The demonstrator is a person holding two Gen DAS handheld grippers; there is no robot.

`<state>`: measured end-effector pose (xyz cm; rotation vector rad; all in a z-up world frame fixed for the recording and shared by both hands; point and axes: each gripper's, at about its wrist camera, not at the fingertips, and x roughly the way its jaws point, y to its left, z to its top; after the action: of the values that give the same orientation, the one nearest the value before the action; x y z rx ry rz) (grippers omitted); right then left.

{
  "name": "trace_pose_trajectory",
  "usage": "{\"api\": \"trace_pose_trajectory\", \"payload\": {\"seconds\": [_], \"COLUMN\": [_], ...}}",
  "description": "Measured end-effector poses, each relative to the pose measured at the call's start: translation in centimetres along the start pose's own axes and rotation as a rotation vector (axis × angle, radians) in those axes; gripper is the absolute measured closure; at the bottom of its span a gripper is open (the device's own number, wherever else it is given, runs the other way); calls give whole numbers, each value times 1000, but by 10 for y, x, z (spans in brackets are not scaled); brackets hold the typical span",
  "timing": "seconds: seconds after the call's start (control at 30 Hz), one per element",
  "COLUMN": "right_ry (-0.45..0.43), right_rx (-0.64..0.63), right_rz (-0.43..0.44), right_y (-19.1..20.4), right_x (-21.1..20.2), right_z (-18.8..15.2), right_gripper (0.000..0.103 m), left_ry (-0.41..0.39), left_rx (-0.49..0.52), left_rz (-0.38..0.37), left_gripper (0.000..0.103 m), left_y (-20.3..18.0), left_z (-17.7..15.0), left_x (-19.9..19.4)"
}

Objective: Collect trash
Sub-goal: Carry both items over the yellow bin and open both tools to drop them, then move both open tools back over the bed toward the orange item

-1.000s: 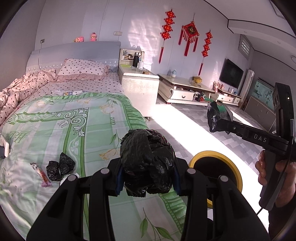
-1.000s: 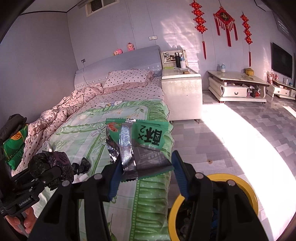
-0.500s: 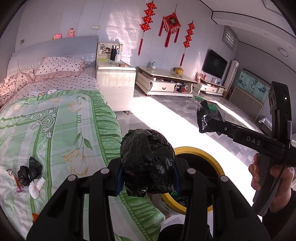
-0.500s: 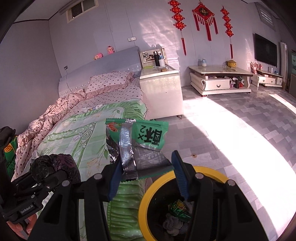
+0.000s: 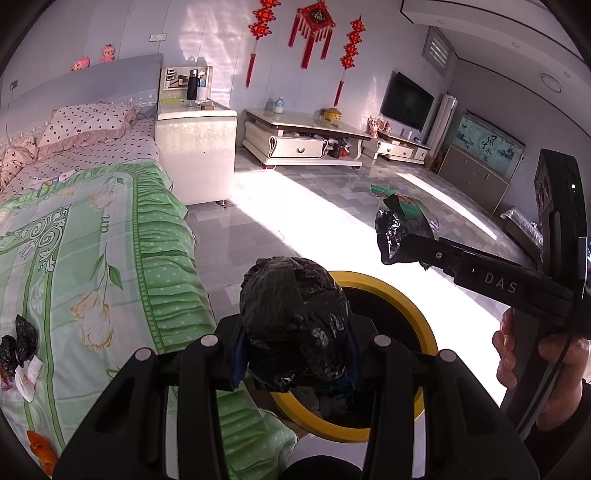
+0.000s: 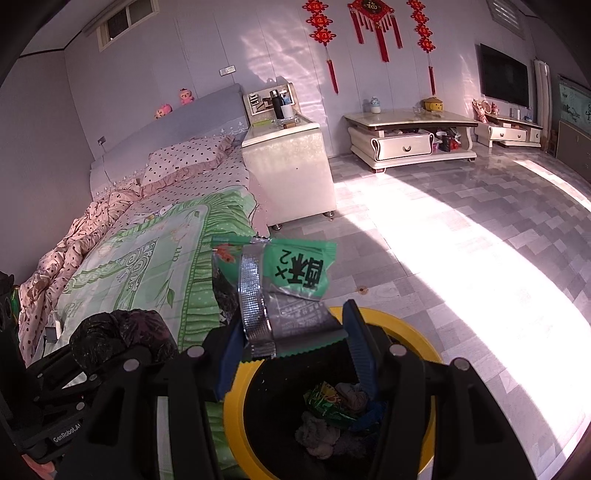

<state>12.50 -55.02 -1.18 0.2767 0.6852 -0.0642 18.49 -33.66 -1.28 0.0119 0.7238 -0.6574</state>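
Both loads over the bin (image 6: 236, 398) w/ yellow rim.
Left gripper (image 5: 295, 354) fingers clamp the black bag wad (image 5: 293, 325), right gripper (image 6: 291, 350) fingers pinch the green wrapper (image 6: 284, 291); centre each over the opening before you let go.

You face pale lilac walls (image 6: 184, 70) hung with red knot ornaments (image 5: 312, 29). On your left stands a bed (image 5: 92, 236) with a grey padded headboard (image 6: 177, 136), a polka-dot pillow (image 5: 88, 122) and a green floral quilt (image 6: 155, 258). A white bedside cabinet (image 6: 291, 173) sits just beside it, a cream low table (image 5: 303, 136) farther along the wall, then a wall television (image 5: 406, 99). Strong sunlight falls across the grey tiled floor (image 6: 461, 236); a small high window (image 6: 125, 22) is near the ceiling
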Motion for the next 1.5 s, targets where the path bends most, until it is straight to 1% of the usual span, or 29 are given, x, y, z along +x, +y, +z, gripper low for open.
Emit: {"api": "trace_pose_trajectory", "payload": {"seconds": [0.33, 0.53, 0.67, 0.87, 0.97, 1.1, 1.13, 1.17, 1.23, 1.4, 1.5], "right_ry": [59, 97, 111, 117, 112, 113, 112, 111, 112, 110, 97], "right_rx": [63, 101, 113, 120, 126, 130, 130, 133, 135, 144, 143], "right_rz": [-27, -35, -40, -48, -52, -58, -62, -68, -80, -90, -96], "right_y": [-30, -46, -52, -58, -58, -58, -57, -57, -58, -57, -54], "right_x": [29, 45, 52, 53, 52, 50, 49, 48, 47, 42, 37], "right_z": [-13, -20, -23, -27, -27, -27, -27, -27, -27, -29, -28], "right_gripper": [54, 54, 54, 53, 53, 51, 46, 44, 43, 39, 32], "left_ry": [76, 113, 129, 134, 132, 121, 118, 116, 110, 93, 77], "left_rx": [10, 5, 7, 15, 11, 0, -4, -8, -18, -47, -48], "left_rz": [-35, -50, -66, -73, -74, -73, -71, -70, -63, -49, -26], "left_gripper": [64, 63, 63, 59, 53, 40, 37, 36, 31, 26, 21], "left_y": [-8, -9, -10, -14, -13, -13, -11, -9, -5, 7, 15], "left_z": [-17, -30, -35, -38, -38, -39, -39, -39, -39, -36, -35], "left_x": [49, 69, 79, 84, 83, 76, 74, 72, 68, 56, 47]}}
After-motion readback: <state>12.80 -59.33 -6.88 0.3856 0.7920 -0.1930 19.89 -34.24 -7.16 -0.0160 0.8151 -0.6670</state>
